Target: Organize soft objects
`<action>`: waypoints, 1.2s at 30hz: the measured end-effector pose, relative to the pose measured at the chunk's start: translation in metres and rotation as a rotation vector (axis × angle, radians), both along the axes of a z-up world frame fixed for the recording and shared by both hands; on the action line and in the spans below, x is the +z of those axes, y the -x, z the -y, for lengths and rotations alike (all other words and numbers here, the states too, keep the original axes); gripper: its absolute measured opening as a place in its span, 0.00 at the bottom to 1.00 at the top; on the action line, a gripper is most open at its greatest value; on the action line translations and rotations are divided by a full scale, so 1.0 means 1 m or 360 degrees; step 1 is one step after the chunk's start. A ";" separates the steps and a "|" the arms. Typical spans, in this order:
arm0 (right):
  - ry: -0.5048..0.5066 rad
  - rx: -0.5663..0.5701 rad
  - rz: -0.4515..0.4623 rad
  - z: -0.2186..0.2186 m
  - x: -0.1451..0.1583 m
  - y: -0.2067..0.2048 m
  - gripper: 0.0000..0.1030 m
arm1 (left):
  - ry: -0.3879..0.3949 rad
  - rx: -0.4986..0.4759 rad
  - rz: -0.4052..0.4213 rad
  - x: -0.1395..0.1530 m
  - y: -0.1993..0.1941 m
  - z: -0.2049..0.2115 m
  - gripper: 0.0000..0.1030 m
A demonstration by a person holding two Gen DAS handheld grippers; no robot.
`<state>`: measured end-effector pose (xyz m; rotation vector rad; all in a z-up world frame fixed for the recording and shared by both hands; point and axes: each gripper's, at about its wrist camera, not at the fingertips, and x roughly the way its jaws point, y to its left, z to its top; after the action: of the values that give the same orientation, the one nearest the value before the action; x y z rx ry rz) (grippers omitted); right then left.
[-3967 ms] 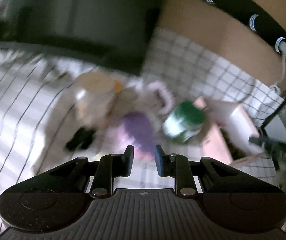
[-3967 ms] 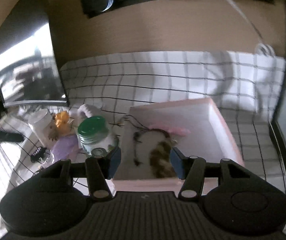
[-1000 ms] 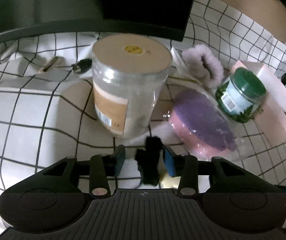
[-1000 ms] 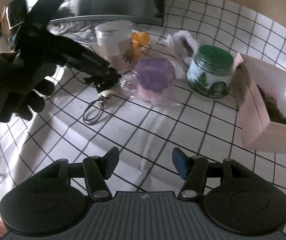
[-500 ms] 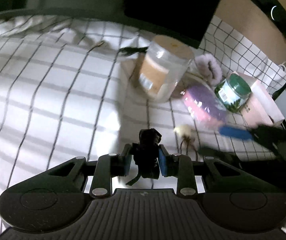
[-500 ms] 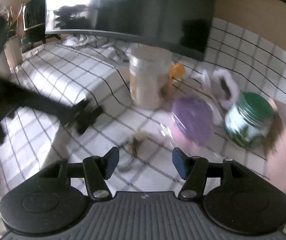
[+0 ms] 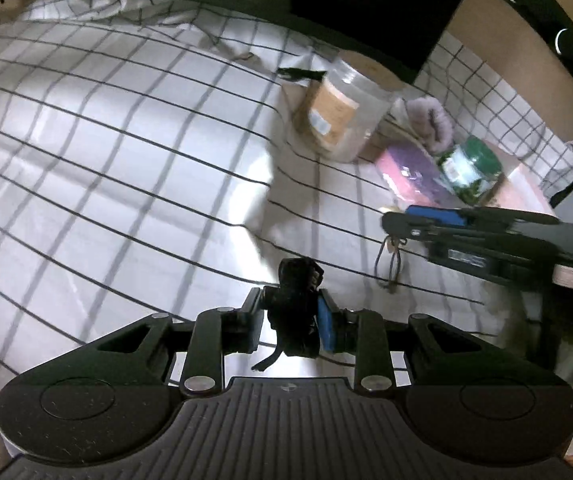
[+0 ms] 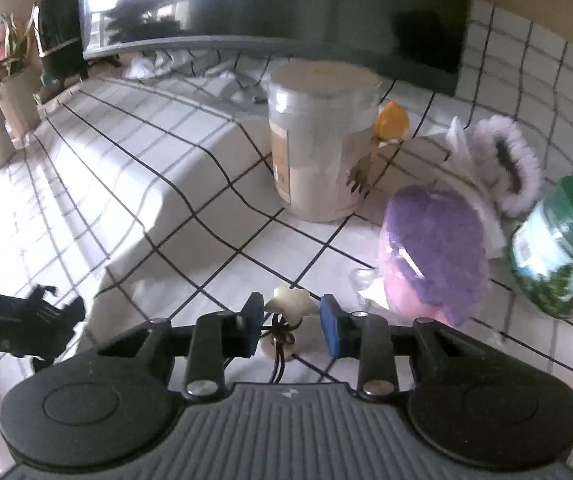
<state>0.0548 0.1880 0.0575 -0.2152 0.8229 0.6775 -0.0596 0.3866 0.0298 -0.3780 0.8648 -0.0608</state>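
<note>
Black scrunchie (image 7: 296, 308): pinched, left gripper (image 7: 291, 320) | right gripper (image 8: 291, 326): closing around cream charm (image 8: 289, 300)

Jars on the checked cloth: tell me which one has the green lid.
The small jar at the far right, beside the purple puff. The taller clear jar behind has a pale tan lid.

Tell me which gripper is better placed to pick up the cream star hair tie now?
Right. The right gripper already has the cream star hair tie between its closing jaws, on the checked cloth. The left gripper is full, shut on a black hair clip.
</note>
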 end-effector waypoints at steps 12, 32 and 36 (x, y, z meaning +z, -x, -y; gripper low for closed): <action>-0.0134 -0.0109 0.0133 0.164 0.088 0.063 0.30 | 0.0157 -0.0502 -0.0009 0.010 -0.035 0.148 0.31; -0.0150 -0.0693 0.0409 0.387 0.093 0.055 0.30 | 0.0081 -0.0829 0.0429 0.104 -0.160 0.354 0.31; -0.0193 -0.0715 0.0421 0.399 0.090 0.049 0.30 | -0.0070 -0.0713 0.0388 0.104 -0.201 0.367 0.32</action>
<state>0.0054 -0.2108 0.1480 -0.0052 0.5468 0.2659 0.1410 0.0195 0.1340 -0.1259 0.6941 -0.4921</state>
